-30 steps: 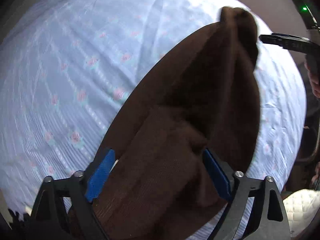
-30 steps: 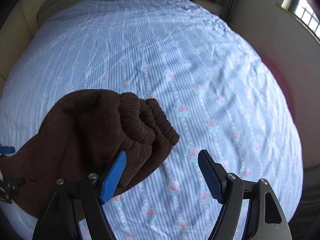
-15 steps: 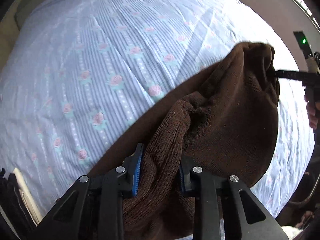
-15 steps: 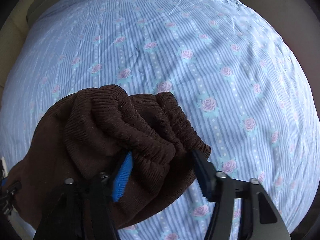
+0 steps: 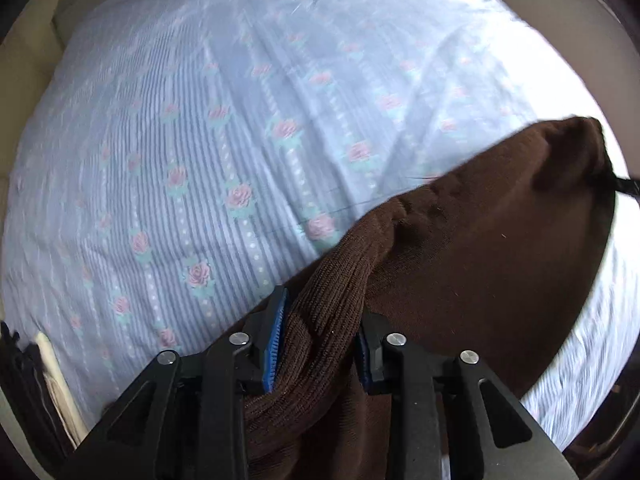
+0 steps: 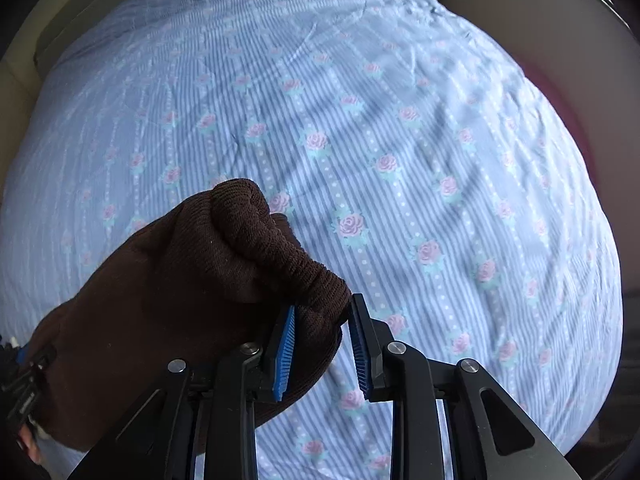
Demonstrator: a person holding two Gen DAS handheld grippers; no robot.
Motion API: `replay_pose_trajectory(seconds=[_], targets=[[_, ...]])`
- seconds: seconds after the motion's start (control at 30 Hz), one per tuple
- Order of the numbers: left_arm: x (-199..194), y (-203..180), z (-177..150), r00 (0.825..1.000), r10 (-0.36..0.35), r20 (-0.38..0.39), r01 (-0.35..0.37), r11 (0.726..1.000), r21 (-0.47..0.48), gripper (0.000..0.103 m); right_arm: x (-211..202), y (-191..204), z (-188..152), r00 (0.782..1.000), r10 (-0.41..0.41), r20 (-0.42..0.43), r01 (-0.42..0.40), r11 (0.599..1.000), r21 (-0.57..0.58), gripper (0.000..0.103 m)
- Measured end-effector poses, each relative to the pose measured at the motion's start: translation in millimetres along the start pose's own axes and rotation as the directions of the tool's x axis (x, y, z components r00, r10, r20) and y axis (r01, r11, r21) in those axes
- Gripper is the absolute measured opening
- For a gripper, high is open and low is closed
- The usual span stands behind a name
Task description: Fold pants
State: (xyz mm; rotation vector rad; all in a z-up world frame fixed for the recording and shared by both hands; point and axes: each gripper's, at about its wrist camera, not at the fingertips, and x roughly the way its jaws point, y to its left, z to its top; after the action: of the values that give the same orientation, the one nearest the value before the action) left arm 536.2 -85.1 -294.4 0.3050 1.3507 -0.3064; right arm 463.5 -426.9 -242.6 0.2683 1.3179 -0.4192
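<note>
The dark brown ribbed-knit pants (image 5: 460,264) hang stretched between my two grippers above the bed. My left gripper (image 5: 318,336) is shut on a bunched edge of the pants, which runs up and right to the far corner. That corner is held by my right gripper, whose tip (image 5: 626,186) shows at the right edge of the left wrist view. In the right wrist view my right gripper (image 6: 320,344) is shut on the pants' gathered elastic edge (image 6: 256,248). The cloth falls away to the left, toward the left gripper (image 6: 24,384) at that view's left edge.
A bed with a light blue striped sheet printed with pink roses (image 6: 400,140) fills both views below the pants. A beige headboard or wall (image 5: 36,52) lies beyond it. Dark cloth and a pale strip (image 5: 48,392) sit at the bed's lower left edge.
Both grippers went from open to shut on the pants. They have lifted and spread the cloth, which now hangs stretched between them.
</note>
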Motion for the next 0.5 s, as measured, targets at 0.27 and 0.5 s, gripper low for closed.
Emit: replay_pose_trajectory(seconds=[0.27, 0.5], targets=[[-67, 17, -26, 0.982, -0.075, 0.173, 0.095, 0.989, -0.112, 0.079, -96, 33, -44, 0.955, -0.113, 0.276, 0.152, 0.980, -0.126, 0.074], [-136, 80, -117, 0.948, 0.057, 0.313, 0.003, 0.982, -0.187, 0.081, -131, 89, -92, 0.969, 0.085, 0.232, -0.027, 0.970, -0.241, 0.074]])
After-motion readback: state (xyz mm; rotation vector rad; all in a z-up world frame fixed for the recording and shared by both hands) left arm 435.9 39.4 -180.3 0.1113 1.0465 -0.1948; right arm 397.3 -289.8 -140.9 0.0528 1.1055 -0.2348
